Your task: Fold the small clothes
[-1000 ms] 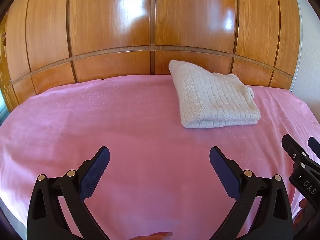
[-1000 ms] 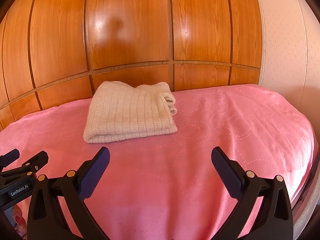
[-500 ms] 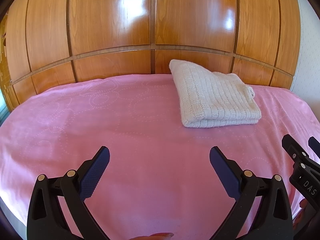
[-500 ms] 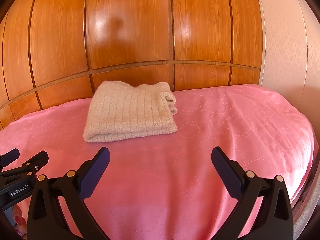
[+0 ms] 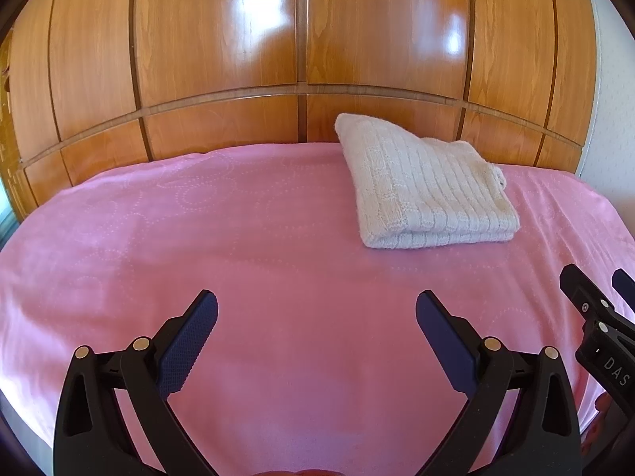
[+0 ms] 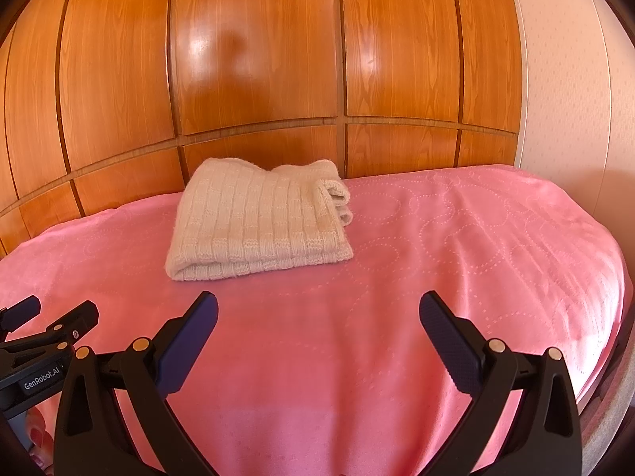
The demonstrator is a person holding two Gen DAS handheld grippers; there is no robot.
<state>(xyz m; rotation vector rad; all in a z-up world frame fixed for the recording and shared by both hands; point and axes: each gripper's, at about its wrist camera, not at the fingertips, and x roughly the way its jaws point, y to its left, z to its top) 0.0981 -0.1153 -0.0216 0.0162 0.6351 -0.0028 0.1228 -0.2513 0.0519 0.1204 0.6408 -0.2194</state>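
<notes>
A cream knitted garment (image 5: pixel 424 186) lies folded into a thick rectangle on the pink bed cover (image 5: pixel 258 246), near the wooden headboard. It also shows in the right wrist view (image 6: pixel 258 226). My left gripper (image 5: pixel 316 309) is open and empty, held above the cover, near side and left of the garment. My right gripper (image 6: pixel 318 309) is open and empty, near side and right of the garment. Each gripper shows at the edge of the other's view: the right one (image 5: pixel 595 317), the left one (image 6: pixel 47 325).
A glossy wooden headboard (image 5: pixel 297 59) stands right behind the garment. A pale wall (image 6: pixel 563 79) rises at the right. The bed's right edge (image 6: pixel 611 317) drops off beside my right gripper. Pink cover stretches left of the garment.
</notes>
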